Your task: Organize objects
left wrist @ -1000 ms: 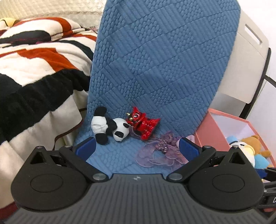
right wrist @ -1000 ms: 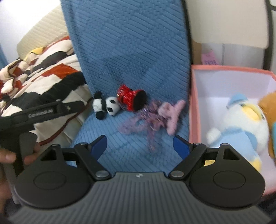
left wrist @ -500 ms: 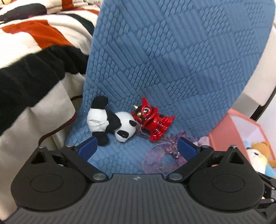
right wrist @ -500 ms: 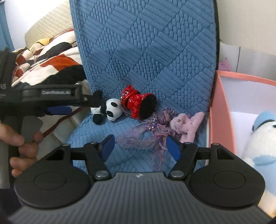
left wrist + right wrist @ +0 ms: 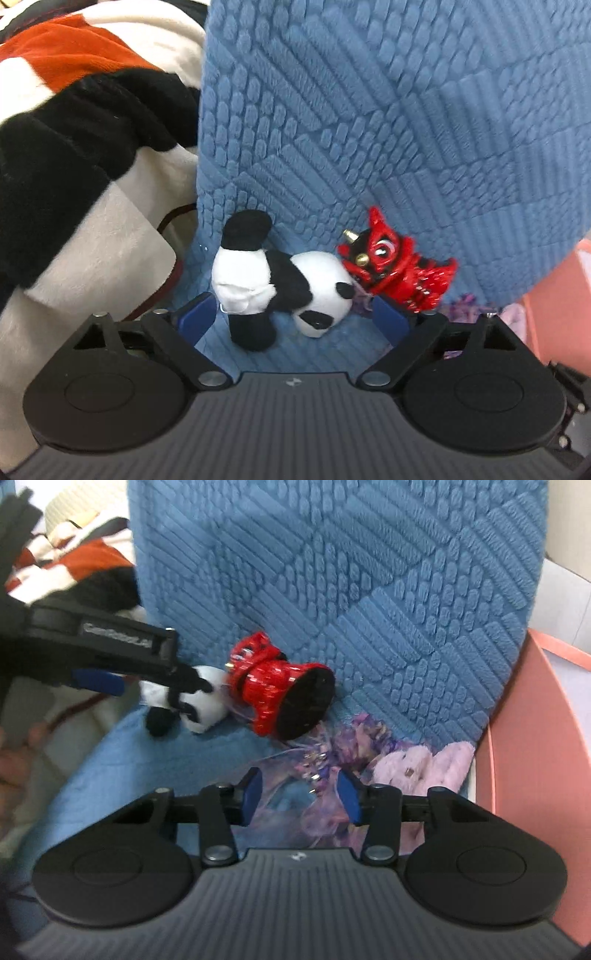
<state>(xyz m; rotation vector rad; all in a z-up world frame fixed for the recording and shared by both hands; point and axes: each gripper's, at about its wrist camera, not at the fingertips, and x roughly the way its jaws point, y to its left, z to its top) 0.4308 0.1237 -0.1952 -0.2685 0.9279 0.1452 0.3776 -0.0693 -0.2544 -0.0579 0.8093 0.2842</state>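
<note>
A black-and-white panda plush [image 5: 280,291] lies on the blue chair seat, head touching a red lion figurine [image 5: 395,273]. My left gripper [image 5: 291,319] is open, and the panda's body sits between its blue pads [image 5: 195,317] without being squeezed. In the right wrist view my right gripper [image 5: 299,795] hovers over a purple gauze ribbon ornament [image 5: 321,771]. Its jaws are closing with the gauze between them, and the pads are not pressing on it. The left gripper [image 5: 162,690] reaches over the panda [image 5: 199,709], next to the red figurine [image 5: 280,698].
A lilac plush bunny [image 5: 424,768] lies beside the ribbon against a pink storage box [image 5: 524,738]. The quilted blue chair back [image 5: 369,590] rises right behind the toys. A striped fleece blanket [image 5: 74,147] is heaped on the left. A hand [image 5: 14,753] holds the left gripper.
Both grippers have come down and closer to the toys. The left one now straddles the panda. The right jaws have narrowed over the purple ribbon.
</note>
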